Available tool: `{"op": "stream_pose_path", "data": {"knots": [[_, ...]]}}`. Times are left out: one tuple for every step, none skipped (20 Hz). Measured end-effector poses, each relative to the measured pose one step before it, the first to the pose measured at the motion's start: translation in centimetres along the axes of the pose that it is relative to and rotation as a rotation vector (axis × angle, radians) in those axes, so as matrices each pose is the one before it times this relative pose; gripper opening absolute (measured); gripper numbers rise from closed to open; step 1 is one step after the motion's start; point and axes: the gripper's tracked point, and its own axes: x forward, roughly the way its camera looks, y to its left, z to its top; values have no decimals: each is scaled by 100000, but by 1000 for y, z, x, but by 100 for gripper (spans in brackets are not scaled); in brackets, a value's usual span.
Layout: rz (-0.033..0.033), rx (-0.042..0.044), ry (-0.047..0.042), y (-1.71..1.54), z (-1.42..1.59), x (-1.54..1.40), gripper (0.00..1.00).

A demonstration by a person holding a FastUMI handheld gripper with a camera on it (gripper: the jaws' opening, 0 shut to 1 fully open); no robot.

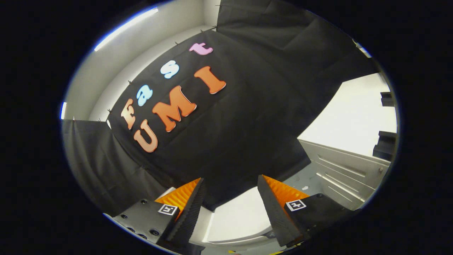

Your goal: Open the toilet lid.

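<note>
**Gripper hung above the toilet, lid not yet gripped**

The gripper [230,209] was tilted and pointed mostly at the black cloth wall [247,117]. Its two fingers [189,212] stood wide apart, and nothing was held between them. They touched nothing that could be seen.

The white toilet lid [237,219] lay low down, showing in the gap between the fingers and a little beyond them. It looked like it was shut or nearly flat, but it was hard to tell for sure. The lid's front edge curved near the fingertips. A grey panel [339,170] stood off to one side of the toilet.

This looked like the reaching step, before any lifting. The next move would likely need the gripper to dip down to the lid's front edge. Then one finger could slip under that edge, or both fingers could pinch it, and swing it up toward the wall.
</note>
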Motion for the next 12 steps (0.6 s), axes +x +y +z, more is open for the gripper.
{"op": "stream_pose_path", "data": {"knots": [[-1490, -1041, 3739, -951, -1687, 459, 95], [-1507, -455, 3514, -1017, -1536, 318, 95], [-1252, 156, 2969, -947, -1235, 386, 95], [-827, 778, 2376, -622, -942, 354, 96], [-747, 1100, 1779, -717, -840, 232, 95], [-863, 1285, 1264, -749, -867, 471, 96], [-921, 1350, 1590, -680, -846, 400, 96], [-1067, 1162, 1530, -593, -788, 358, 96], [-1191, 824, 733, -551, -734, 691, 95], [-656, 1148, 641, -658, -582, 416, 96], [-569, 1745, 1013, -524, -668, 515, 96], [-49, 2350, 1023, -378, -975, 365, 96]]}}
